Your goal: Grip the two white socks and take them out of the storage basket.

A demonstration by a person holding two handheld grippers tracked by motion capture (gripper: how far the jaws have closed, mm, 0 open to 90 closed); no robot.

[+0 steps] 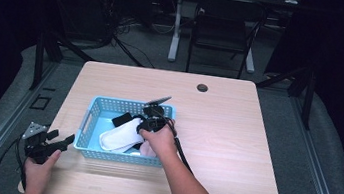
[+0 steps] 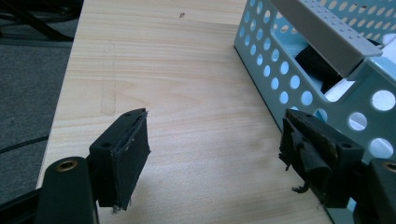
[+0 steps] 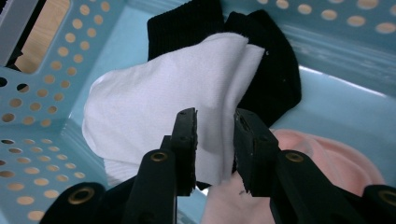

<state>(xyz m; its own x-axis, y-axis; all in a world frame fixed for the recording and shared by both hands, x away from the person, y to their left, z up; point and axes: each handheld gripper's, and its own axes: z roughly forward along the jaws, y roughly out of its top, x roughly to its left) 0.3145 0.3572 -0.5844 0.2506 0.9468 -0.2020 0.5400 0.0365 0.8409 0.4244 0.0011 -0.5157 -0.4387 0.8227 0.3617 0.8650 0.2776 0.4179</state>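
A light blue perforated basket [image 1: 131, 105] sits on the wooden table [image 1: 225, 134]. Inside it a white sock [image 1: 119, 138] lies over a black sock [image 1: 121, 118]. My right gripper [image 1: 148, 124] reaches into the basket from the near side. In the right gripper view its jaws [image 3: 215, 135] are nearly together with the white sock [image 3: 163, 107] pinched between them. The black sock [image 3: 275, 79] lies behind it and a pale pink cloth item [image 3: 327, 154] lies to the right. My left gripper [image 1: 65, 142] is open over bare wood just left of the basket [image 2: 280, 70], with nothing between its jaws [image 2: 215, 149].
The table's left edge [image 2: 65, 93] runs close beside the left gripper, with grey floor beyond it. A cable hole [image 1: 202, 88] sits at the far side of the table. A chair and desk legs [image 1: 218, 37] stand beyond the table.
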